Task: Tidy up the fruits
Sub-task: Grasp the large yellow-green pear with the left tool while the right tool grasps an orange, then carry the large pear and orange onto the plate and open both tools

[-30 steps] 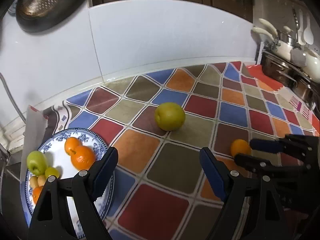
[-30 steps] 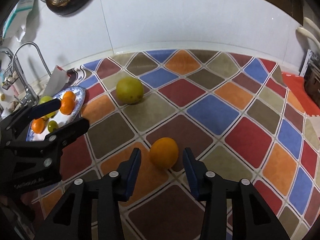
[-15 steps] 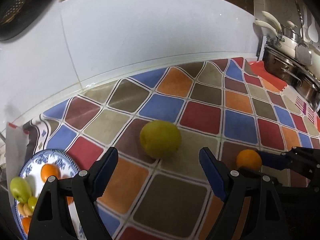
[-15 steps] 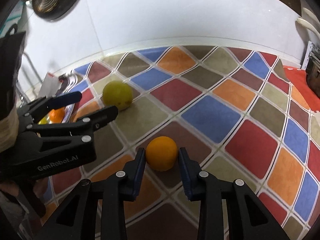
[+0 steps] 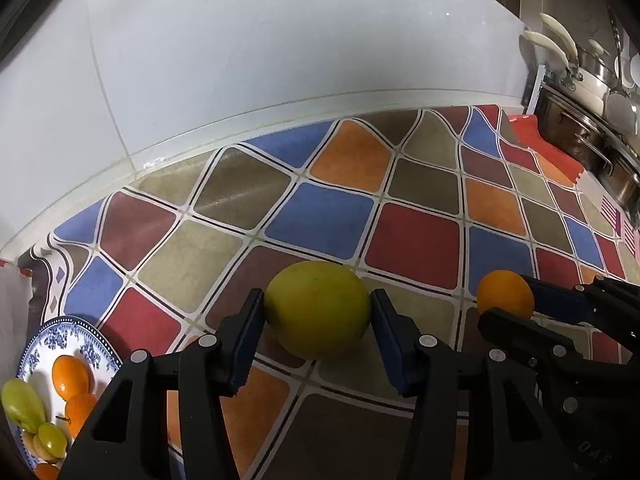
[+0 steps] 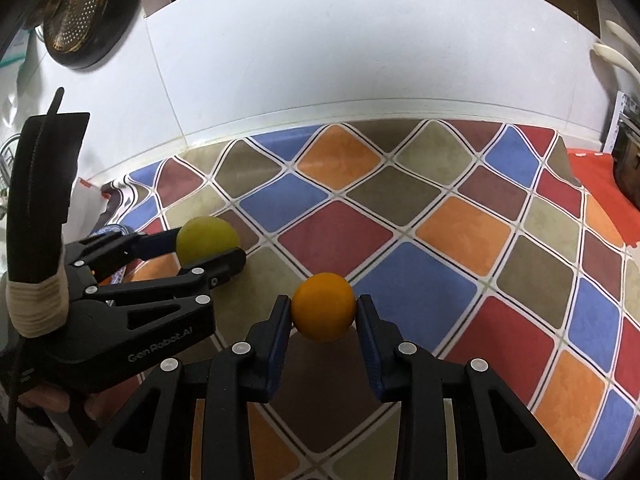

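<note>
A large yellow-green fruit (image 5: 317,314) sits on the checkered mat between the fingers of my left gripper (image 5: 318,312), whose pads touch both its sides. It also shows in the right wrist view (image 6: 206,239). My right gripper (image 6: 323,307) is shut on an orange (image 6: 323,306), also visible in the left wrist view (image 5: 505,295). A blue-and-white plate (image 5: 86,334) at the lower left holds oranges (image 5: 70,374), green fruits (image 5: 22,402) and several small fruits.
The colourful checkered mat (image 5: 416,236) covers the counter up to the white tiled wall (image 5: 280,40). Steel pots (image 5: 592,140) stand at the far right. A dark strainer (image 6: 76,8) hangs at the upper left. The two grippers are close side by side.
My left gripper moved forward around the yellow-green fruit and narrowed onto it. My right gripper closed on the orange.
</note>
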The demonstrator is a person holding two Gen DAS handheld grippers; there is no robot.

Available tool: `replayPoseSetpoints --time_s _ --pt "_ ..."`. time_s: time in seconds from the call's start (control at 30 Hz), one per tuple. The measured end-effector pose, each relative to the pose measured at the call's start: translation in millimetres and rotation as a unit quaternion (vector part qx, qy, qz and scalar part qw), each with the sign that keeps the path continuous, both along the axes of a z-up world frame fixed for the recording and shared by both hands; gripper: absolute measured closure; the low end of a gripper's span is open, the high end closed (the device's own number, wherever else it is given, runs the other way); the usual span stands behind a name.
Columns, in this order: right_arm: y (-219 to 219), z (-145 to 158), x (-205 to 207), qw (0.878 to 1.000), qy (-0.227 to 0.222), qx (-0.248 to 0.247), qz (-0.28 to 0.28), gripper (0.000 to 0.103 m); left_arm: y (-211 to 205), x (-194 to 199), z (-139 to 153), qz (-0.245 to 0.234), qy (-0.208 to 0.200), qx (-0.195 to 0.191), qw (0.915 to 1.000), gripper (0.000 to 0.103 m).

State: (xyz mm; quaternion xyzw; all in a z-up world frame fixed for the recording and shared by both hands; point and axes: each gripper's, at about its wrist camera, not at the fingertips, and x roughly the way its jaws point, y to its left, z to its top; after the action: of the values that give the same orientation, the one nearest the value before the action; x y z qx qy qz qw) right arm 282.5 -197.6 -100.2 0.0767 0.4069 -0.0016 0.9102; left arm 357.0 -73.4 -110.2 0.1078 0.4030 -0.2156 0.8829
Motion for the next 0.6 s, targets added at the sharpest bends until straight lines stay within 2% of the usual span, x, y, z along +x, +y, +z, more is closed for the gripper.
replayPoseSetpoints --time_s 0.27,0.6 --pt "1.8 0.3 -1.7 1.000 -0.003 0.001 0.000 0.069 5.3 -9.1 5.2 0.005 -0.005 -0.004 1.0000 0.051" --pt "11.5 22.3 -20.9 0.999 -0.029 0.002 0.020 0.069 34.7 -47.3 37.7 0.030 -0.028 -0.024 0.9989 0.051"
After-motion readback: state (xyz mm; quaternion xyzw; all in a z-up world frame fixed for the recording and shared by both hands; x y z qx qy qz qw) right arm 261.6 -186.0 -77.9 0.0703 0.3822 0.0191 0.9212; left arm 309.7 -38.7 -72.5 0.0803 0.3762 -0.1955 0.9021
